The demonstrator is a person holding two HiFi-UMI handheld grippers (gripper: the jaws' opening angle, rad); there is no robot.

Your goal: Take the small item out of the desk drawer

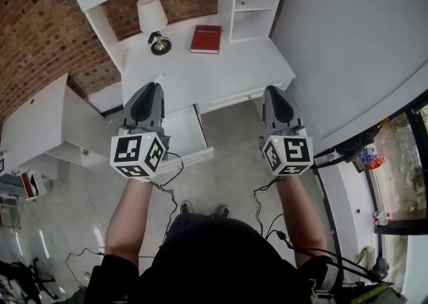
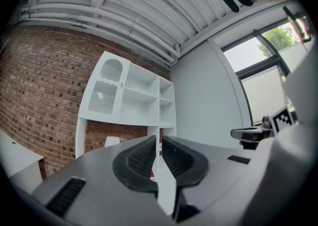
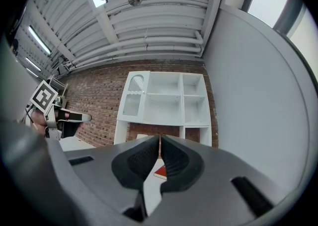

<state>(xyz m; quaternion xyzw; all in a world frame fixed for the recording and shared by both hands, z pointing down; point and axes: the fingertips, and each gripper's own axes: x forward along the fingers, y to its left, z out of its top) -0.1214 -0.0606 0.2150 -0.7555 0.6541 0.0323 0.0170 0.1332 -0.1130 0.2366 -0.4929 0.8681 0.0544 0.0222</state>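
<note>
1. Desk drawer (image 1: 188,130): it stands pulled out from the left half of the white desk (image 1: 221,72), and its front panel reaches over the grey floor (image 1: 234,142).
2. The part of the drawer's inside that shows is plain white. The left gripper (image 1: 157,85) hangs over the drawer's left side and covers the rest.
3. Small item: no view shows it. It cannot be told whether it lies in the covered part of the drawer.
4. Left gripper: held level and pointing toward the desk. In the left gripper view its ribbed jaws (image 2: 158,143) are closed up to a thin slit, with nothing caught between them.
5. Right gripper (image 1: 271,89): held level, well apart from the left one, in front of the desk's right half and over the floor. In the right gripper view its jaws (image 3: 159,140) are clenched, their tips meet, and they carry nothing.
6. On the desk top a small lamp (image 1: 152,19) with a white shade stands to the left, and a red book (image 1: 205,39) lies flat beside it, apart from it. The red book (image 3: 161,172) also shows below the right gripper's jaws.
7. A white shelf unit (image 3: 166,98) rises at the back of the desk, against a brick wall (image 1: 40,35).
8. The person stands facing the desk, with both forearms stretched forward and the shoes (image 1: 223,212) on the floor below.
</note>
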